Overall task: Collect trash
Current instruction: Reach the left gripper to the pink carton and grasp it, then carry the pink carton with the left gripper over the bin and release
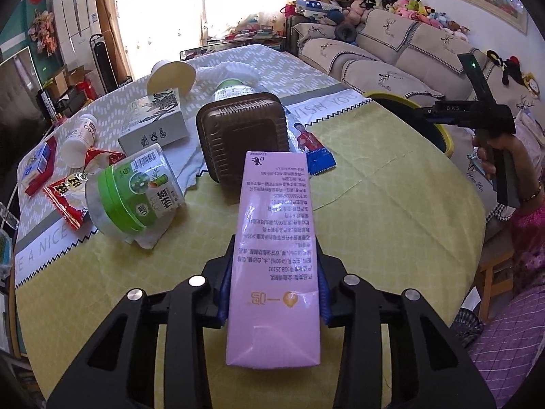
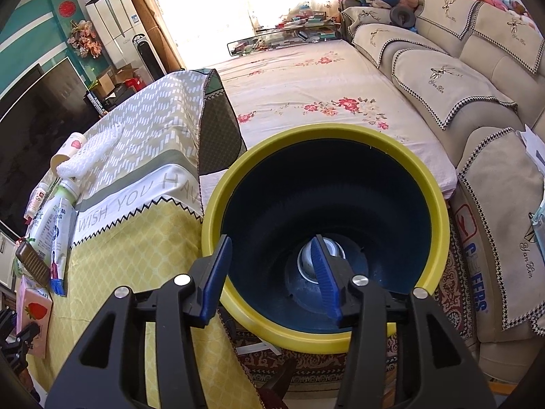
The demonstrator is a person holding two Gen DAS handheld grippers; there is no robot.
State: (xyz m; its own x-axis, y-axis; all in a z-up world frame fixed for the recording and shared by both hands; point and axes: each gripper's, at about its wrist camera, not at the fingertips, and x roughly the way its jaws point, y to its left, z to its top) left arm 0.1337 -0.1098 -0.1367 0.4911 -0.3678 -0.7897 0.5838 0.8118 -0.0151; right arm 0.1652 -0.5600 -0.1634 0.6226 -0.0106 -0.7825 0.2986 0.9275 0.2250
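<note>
We clamp L gripper (image 1: 274, 293) on pink carton (image 1: 276, 252) above table (image 1: 391, 184). R gripper (image 2: 272, 272) hangs w/ tongs apart over bin (image 2: 439, 204).

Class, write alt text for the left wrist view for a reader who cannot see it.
The left tongs clamp a pink drink carton above a yellow-clothed table. Beyond it lie a brown plastic tray, a green-labelled bottle and snack wrappers.
</note>
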